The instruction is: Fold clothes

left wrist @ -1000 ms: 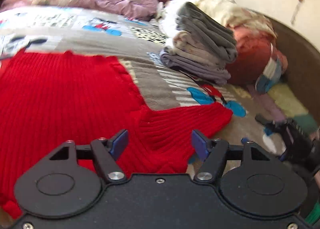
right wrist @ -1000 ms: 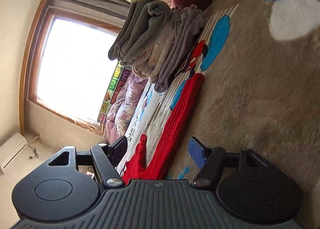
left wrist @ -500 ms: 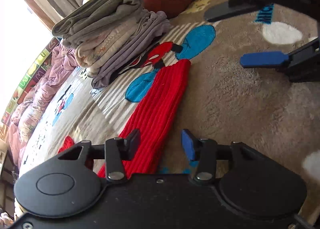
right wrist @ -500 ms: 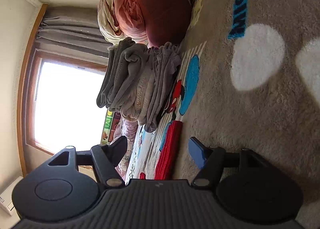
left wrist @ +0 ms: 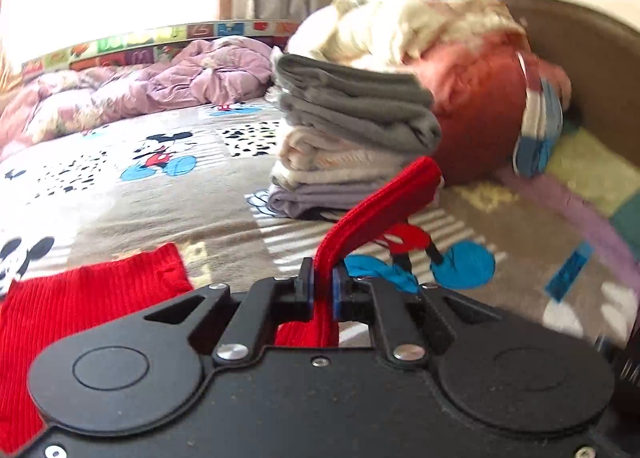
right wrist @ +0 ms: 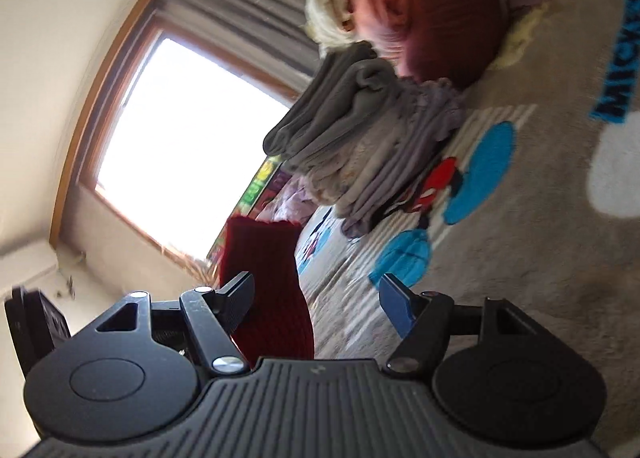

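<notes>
The left gripper (left wrist: 322, 290) is clamped on the red sweater's sleeve (left wrist: 380, 213), raised off the bed (left wrist: 200, 209) to fold inward. The right gripper (right wrist: 316, 298) stands open and empty, near the folded stack (right wrist: 360, 137).

- We are reading blue capital letters on the grey-brown blanket (right wrist: 540, 258) in the right wrist view; they are running sideways up the right edge and spelling "MICKE", with the rest blurring or running out of frame.
- We are making out no other legible text: the colourful patterned border (left wrist: 160, 37) along the far side of the bed in the left wrist view is showing letter-like shapes, but they are too blurred to read.
</notes>
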Action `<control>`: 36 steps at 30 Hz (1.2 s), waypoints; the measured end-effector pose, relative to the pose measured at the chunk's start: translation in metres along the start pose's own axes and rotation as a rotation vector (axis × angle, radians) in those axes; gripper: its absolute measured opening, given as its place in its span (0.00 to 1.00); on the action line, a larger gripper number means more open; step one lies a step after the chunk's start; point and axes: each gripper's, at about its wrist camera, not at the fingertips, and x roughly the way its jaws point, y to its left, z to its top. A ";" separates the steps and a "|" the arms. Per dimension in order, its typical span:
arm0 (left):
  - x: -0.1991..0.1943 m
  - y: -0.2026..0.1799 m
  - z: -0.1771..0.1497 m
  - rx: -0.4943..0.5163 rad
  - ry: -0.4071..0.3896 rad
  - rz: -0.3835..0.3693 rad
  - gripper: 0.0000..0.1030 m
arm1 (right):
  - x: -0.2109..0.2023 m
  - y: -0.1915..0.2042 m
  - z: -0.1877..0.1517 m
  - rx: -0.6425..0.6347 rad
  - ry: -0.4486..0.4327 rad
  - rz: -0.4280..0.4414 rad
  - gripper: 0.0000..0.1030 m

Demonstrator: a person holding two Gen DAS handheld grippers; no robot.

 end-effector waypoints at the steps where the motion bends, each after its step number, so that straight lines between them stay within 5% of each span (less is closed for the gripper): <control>1: -0.013 0.018 0.003 -0.059 -0.016 0.002 0.07 | 0.007 0.016 -0.006 -0.083 0.034 0.023 0.68; 6: -0.069 0.082 -0.003 -0.258 -0.080 0.026 0.07 | 0.043 0.084 -0.060 -0.459 0.246 0.086 0.64; 12: -0.096 0.137 -0.034 -0.457 -0.083 0.051 0.07 | 0.072 0.118 -0.112 -0.739 0.411 -0.015 0.55; 19: -0.111 0.176 -0.053 -0.511 -0.085 0.091 0.07 | 0.073 0.128 -0.137 -0.859 0.427 -0.051 0.53; 26: -0.111 0.206 -0.089 -0.464 -0.024 0.217 0.07 | 0.078 0.134 -0.148 -0.964 0.434 -0.085 0.52; 36: -0.103 0.225 -0.118 -0.439 -0.003 0.241 0.07 | 0.073 0.131 -0.151 -0.958 0.514 -0.027 0.47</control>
